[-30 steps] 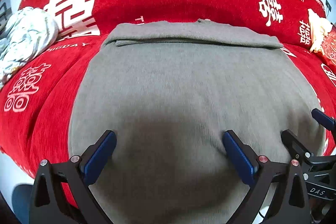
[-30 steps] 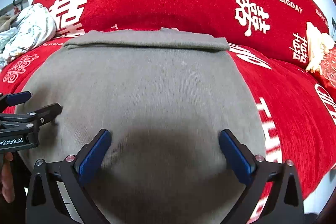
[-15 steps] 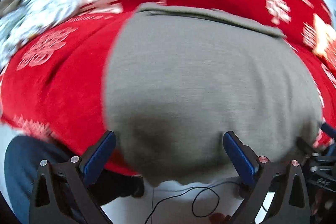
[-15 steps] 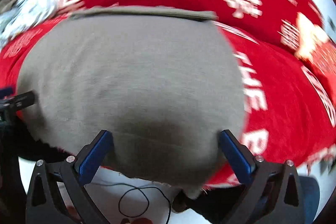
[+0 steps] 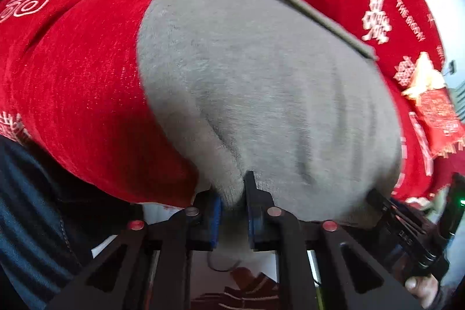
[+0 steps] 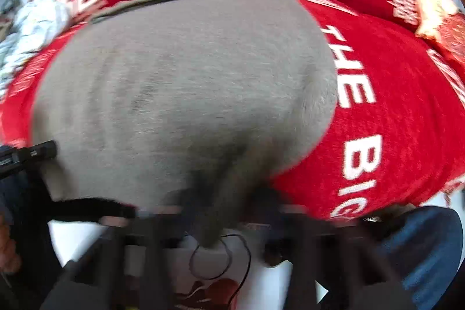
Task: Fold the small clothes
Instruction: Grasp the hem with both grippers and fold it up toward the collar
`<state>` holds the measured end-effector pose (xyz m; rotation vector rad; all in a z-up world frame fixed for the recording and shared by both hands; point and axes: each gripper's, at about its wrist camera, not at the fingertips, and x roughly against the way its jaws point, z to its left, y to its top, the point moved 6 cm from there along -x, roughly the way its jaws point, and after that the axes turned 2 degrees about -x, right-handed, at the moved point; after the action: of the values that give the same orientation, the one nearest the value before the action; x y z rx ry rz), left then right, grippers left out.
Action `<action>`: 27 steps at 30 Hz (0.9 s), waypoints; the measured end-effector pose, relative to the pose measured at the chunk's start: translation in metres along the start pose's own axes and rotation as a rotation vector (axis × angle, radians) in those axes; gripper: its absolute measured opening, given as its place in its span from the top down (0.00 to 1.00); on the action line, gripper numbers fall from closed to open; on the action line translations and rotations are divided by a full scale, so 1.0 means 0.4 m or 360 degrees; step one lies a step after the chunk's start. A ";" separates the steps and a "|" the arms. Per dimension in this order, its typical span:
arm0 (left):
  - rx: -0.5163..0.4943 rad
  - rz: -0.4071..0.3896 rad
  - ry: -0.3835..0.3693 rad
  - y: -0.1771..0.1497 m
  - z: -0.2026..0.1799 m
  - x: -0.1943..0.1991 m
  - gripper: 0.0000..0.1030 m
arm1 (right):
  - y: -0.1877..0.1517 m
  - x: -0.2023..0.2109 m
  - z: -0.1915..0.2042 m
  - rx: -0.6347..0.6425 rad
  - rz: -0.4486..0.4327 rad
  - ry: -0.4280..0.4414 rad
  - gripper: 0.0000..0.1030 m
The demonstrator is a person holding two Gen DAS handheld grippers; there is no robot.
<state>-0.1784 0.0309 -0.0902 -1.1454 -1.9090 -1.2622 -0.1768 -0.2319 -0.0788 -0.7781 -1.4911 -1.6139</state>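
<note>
Bare red cloth [image 5: 72,71] open left of grey garment [image 5: 261,83] and right of it [image 6: 407,106]. Crumpled pale fabric [image 6: 32,28] blocks far left; tasselled red item [image 5: 436,106] blocks far right. Cable [image 6: 221,260] loops below the edge.

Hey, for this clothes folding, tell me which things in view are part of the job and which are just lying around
Part of the job:
grey garment, spread on the red cloth
left gripper, shut on the garment's near edge
right gripper, blurred, at the near edge too

Just lying about:
crumpled pale cloth
red tasselled item
red cloth underneath
</note>
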 end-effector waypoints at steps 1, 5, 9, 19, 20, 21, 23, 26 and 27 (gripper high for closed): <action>0.0006 -0.0012 -0.0011 0.005 -0.002 0.013 0.86 | -0.001 0.010 -0.001 -0.0007 0.0006 0.0039 0.82; -0.0029 -0.0138 -0.0115 0.055 -0.032 0.093 0.86 | 0.052 0.098 -0.012 -0.0097 -0.0118 0.0277 0.83; -0.0099 -0.0312 -0.0116 0.164 -0.061 0.159 0.86 | 0.153 0.163 -0.034 -0.0133 -0.0287 0.0341 0.83; 0.0000 -0.0195 -0.0074 0.331 -0.028 0.010 0.85 | 0.349 -0.018 -0.038 -0.0270 -0.0233 0.0311 0.83; 0.0026 -0.0172 -0.0112 0.322 -0.021 0.001 0.80 | 0.349 -0.024 -0.036 -0.0262 -0.0232 0.0314 0.82; 0.0049 -0.0165 -0.0161 0.316 -0.012 0.000 0.68 | 0.352 -0.028 -0.037 -0.0259 -0.0235 0.0327 0.80; 0.0087 -0.0175 -0.0292 0.302 -0.009 0.014 0.43 | 0.345 -0.028 -0.047 -0.0278 -0.0244 0.0365 0.77; 0.0108 -0.0232 -0.0276 0.289 -0.005 0.045 0.20 | 0.339 -0.027 -0.061 -0.0306 -0.0246 0.0398 0.69; 0.0098 -0.0226 -0.0286 0.282 -0.009 0.050 0.20 | 0.336 -0.023 -0.064 -0.0305 -0.0252 0.0395 0.68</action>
<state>-0.0881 0.0554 -0.0243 -1.1415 -2.1799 -1.1989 -0.0542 -0.2555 -0.0217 -0.5483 -1.2594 -1.9177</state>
